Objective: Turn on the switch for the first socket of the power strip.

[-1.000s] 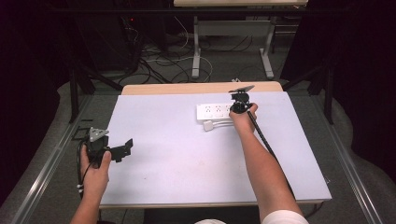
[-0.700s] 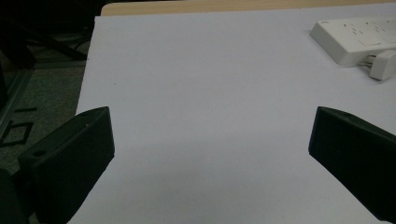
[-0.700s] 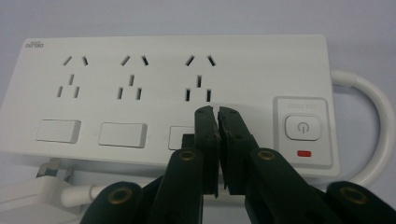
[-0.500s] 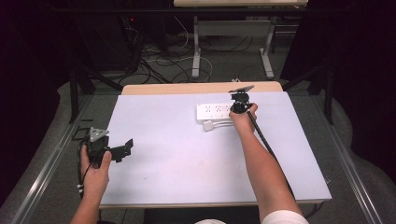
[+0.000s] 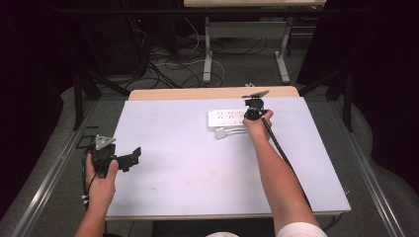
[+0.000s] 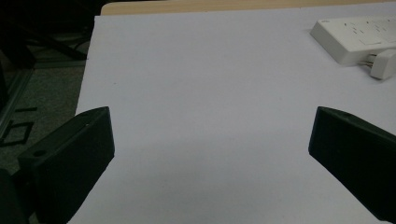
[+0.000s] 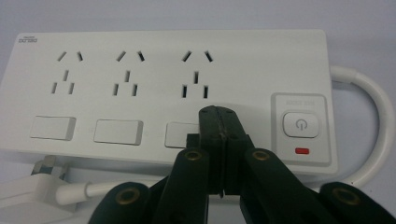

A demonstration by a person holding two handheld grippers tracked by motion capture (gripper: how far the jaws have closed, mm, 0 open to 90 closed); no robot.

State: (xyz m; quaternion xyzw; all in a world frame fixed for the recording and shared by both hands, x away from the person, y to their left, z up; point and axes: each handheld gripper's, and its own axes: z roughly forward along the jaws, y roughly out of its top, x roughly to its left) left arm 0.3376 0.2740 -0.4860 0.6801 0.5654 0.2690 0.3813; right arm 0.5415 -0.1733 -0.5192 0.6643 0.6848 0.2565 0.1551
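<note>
High view: a pale sheet-covered table (image 5: 197,173) stands in a dark room with cables on the floor (image 5: 168,64), a white power strip (image 5: 226,118) lying toward its far side, where the right gripper (image 5: 253,114), jaws pressed together empty, hovers, while the left gripper (image 5: 129,158) gapes wide, empty, near the left edge.

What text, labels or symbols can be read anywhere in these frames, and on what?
Brand mark at the top left corner of the white power strip: small grey letters, too blurred to read for certain.
Small line of text above the power button: too blurred to read.
Power symbol, a circle with a bar, on that button.
Nothing legible in the high view or the left gripper view.
</note>
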